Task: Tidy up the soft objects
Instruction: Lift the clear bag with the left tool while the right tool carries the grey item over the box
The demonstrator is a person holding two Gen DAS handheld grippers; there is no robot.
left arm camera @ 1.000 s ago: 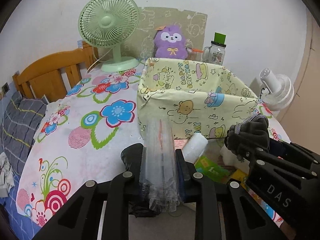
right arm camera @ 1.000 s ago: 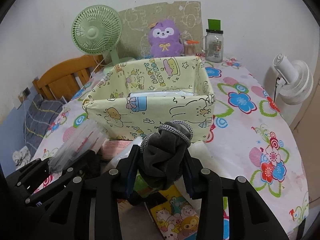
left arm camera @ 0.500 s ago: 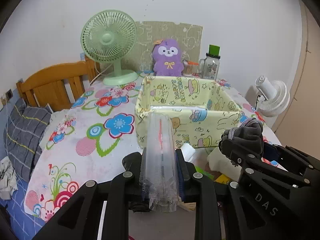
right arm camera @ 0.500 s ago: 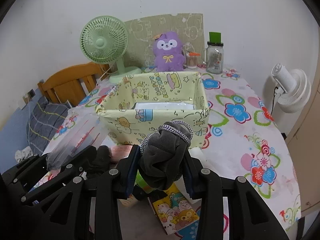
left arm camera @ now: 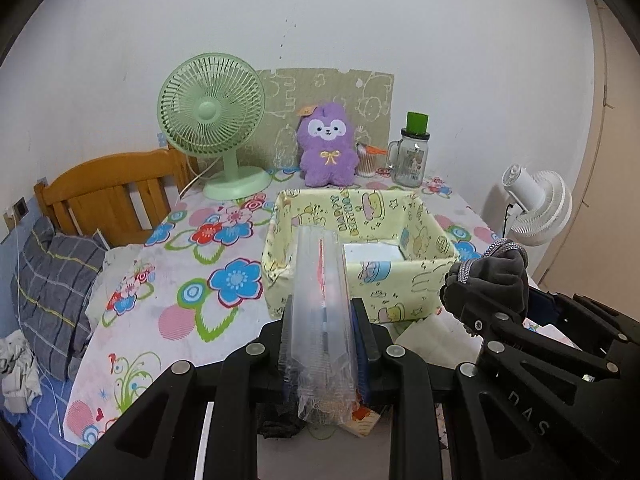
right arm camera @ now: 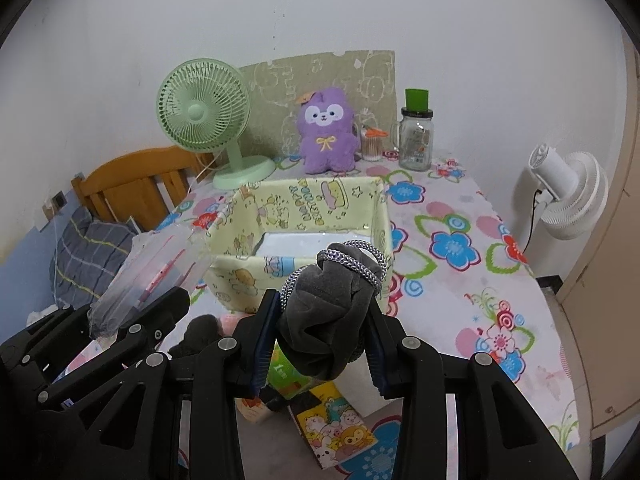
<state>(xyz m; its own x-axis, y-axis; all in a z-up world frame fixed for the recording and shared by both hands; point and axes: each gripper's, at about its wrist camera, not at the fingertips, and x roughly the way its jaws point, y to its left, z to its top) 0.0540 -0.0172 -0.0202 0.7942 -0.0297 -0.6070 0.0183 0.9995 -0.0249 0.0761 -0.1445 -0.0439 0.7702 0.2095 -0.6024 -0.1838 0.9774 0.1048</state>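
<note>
Clear plastic: crinkly see-through packet [left arm camera: 322, 312] with a red strip inside, clamped between the left gripper [left arm camera: 322, 344] pads, sticks up and forward in front of the box's near wall
Left claw: jaws closed tight on the packet, pads press both its sides
Dark grey fabric: bunched soft piece [right arm camera: 326, 320] with a grey-white braided cord [right arm camera: 352, 258] looped over its top
Right claw: right gripper [right arm camera: 324, 344] clamped on the grey fabric, blue-edged pads squeeze it left and right, jaws part way apart around the bundle
Grippers vs each other: side by side, left one's packet shows at left of right wrist view [right arm camera: 148, 276], right one's bundle shows at right of left wrist view [left arm camera: 490, 284]
Box: pale yellow cartoon-print fabric box [right arm camera: 304, 200], open top, on the table just ahead of both grippers
Box contents: flat white item [right arm camera: 312, 244] on its bottom
Table: floral cloth [right arm camera: 452, 248], flowers blue, red, pink
Under grippers: colourful animal-print card [right arm camera: 340, 428], green pack [right arm camera: 290, 376], small dark fuzzy item [right arm camera: 200, 334] lie on near edge of the table, partly hidden
Back of table: green desk fan [left arm camera: 212, 120], purple plush [left arm camera: 328, 146], glass jar with green lid [left arm camera: 414, 152], beige drawn-on board [left arm camera: 332, 92] against wall
Right side: white fan [right arm camera: 568, 196] off the table edge
Left side: wooden headboard [left arm camera: 108, 196], grey plaid bedding [left arm camera: 56, 280]
</note>
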